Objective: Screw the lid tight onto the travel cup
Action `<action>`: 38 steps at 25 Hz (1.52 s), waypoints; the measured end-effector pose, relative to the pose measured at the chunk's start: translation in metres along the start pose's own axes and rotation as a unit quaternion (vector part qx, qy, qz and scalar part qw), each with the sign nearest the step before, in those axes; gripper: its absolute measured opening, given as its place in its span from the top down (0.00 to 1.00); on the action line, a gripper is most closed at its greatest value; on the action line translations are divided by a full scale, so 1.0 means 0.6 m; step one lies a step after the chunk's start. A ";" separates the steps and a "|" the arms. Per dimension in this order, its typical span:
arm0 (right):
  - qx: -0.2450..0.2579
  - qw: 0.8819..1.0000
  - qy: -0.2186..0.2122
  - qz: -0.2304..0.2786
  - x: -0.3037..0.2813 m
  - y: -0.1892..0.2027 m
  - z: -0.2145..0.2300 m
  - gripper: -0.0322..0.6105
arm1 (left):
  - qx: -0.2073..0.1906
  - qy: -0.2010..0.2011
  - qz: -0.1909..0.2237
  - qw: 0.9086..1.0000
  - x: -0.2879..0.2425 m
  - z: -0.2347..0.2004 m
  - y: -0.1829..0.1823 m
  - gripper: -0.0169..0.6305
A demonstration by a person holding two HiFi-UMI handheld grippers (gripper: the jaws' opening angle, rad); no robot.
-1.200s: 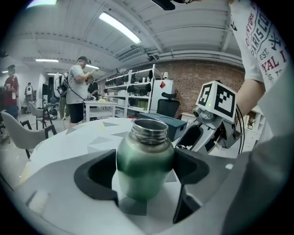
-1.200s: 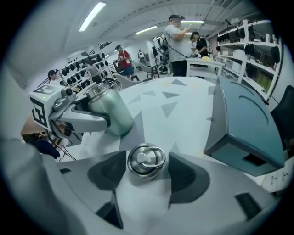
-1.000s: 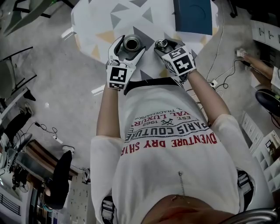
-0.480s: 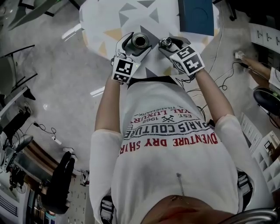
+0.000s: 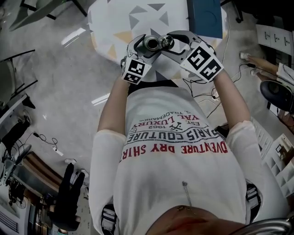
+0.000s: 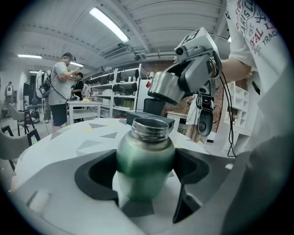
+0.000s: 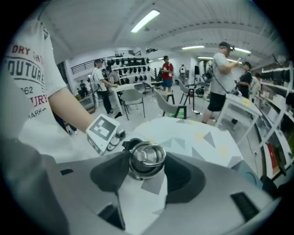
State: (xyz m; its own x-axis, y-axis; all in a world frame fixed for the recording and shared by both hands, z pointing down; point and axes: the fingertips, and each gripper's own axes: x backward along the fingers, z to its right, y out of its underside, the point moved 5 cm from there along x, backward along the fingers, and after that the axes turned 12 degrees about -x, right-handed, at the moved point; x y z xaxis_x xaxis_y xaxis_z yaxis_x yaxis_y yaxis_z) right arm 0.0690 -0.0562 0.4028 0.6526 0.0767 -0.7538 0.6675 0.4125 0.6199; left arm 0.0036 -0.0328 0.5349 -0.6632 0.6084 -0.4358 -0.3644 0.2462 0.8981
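A green metal travel cup (image 6: 144, 158) stands upright between the pads of my left gripper (image 6: 144, 172), which is shut on its body. Its steel mouth (image 5: 150, 42) is uncovered. My right gripper (image 7: 145, 170) is shut on the round steel lid (image 7: 146, 159), which has a ring on top. From the head view the lid (image 5: 167, 42) sits just right of the cup's mouth, almost touching it. In the left gripper view the lid (image 6: 166, 87) hangs tilted, above and a little to the right of the mouth, apart from it.
Both grippers hover over the near edge of a white table (image 5: 115, 18) printed with grey and yellow triangles. A dark blue box (image 5: 205, 13) lies on its far right. Several people, chairs and shelves (image 7: 128, 69) fill the room behind; cables run on the floor (image 5: 229, 78) at the right.
Both grippers have moved further over the table and come together. The lid has travelled left until it is right beside the cup's mouth.
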 end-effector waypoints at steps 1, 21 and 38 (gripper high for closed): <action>0.013 1.000 -0.012 -0.007 -0.004 -0.007 -0.007 0.57 | -0.001 0.002 0.000 1.000 0.000 -0.001 0.001 0.39; 0.129 0.975 -0.103 -0.152 -0.100 -0.010 -0.021 0.57 | 0.003 0.021 0.000 1.000 -0.007 -0.001 0.004 0.39; -0.120 0.992 -0.030 -0.037 -0.097 0.000 -0.004 0.57 | 0.010 0.024 0.001 1.000 -0.006 -0.005 0.008 0.38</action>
State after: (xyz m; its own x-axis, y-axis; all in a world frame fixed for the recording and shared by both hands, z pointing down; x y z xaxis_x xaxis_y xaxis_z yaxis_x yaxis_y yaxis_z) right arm 0.0303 -0.0582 0.4461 0.6300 -0.0136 -0.7765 0.6150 0.6193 0.4881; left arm 0.0023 -0.0359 0.5402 -0.6953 0.5719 -0.4352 -0.3500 0.2594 0.9001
